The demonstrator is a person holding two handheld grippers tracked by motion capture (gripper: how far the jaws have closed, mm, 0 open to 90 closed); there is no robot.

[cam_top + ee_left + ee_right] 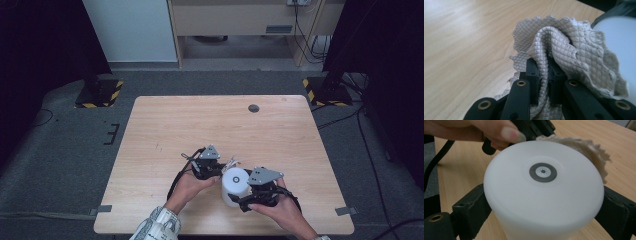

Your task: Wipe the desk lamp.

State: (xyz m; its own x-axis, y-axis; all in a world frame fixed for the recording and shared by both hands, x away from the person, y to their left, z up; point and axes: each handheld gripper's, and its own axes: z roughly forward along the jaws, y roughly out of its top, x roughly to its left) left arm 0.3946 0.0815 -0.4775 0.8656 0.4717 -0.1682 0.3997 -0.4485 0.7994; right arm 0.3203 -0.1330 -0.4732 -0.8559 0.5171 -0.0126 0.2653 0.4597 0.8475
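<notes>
While we've got the white round lamp [544, 192] clamped across its sides in the right hand-held gripper [239, 199] at the near middle of the desk [165, 125], the left hand-held gripper [543, 75] is pinched tight on a fold of the quilted grey cloth [574, 47] just left of it. By our read both grasps are done and the wipe itself is barely started, cloth at the lamp's far-left edge. No brand or text readable, just a small sun icon inside the grey ring [543, 172] on top.

Your wooden table [165, 125] sits on grey carpet, carrying a small dark disc [254, 108] near its far edge.
</notes>
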